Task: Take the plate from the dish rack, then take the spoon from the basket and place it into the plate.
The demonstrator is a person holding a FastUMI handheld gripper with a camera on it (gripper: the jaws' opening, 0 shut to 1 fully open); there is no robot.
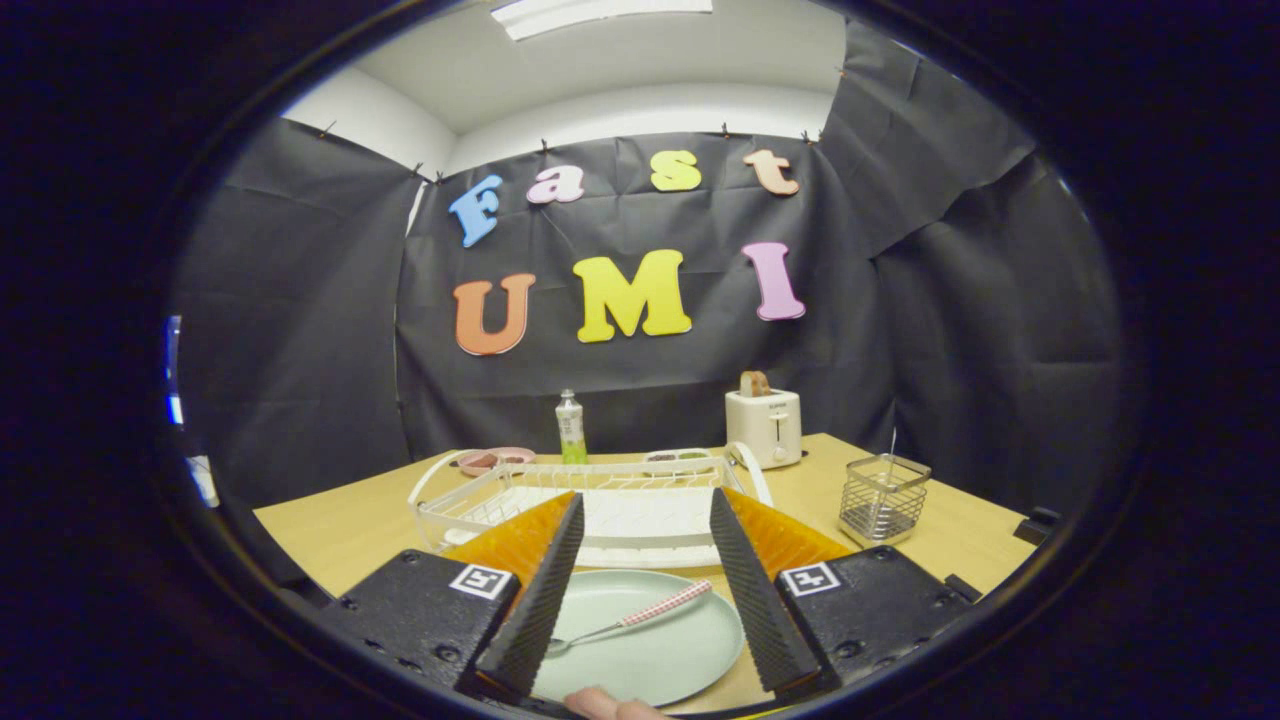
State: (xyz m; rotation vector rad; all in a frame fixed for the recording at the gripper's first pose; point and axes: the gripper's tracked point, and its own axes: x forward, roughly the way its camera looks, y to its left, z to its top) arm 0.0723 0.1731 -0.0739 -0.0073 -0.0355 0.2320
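A pale green plate [660,655] lies flat on the wooden table, between and below my fingers. On it rests a spoon [630,620] with a metal bowl and a red-and-white checked handle, lying slantwise. My gripper [645,520] hangs open above the plate, its fingers wide apart and touching nothing. Just beyond the fingers stands the white wire dish rack [600,500]. To the right of the rack stands the metal mesh basket [882,497]. A fingertip of the person's hand [610,705] shows at the plate's near rim.
A white toaster [764,425] with a slice of bread stands behind the rack. A green bottle [570,428] and small dishes of food [495,460] sit at the table's back. A black object [1037,524] lies by the right table edge.
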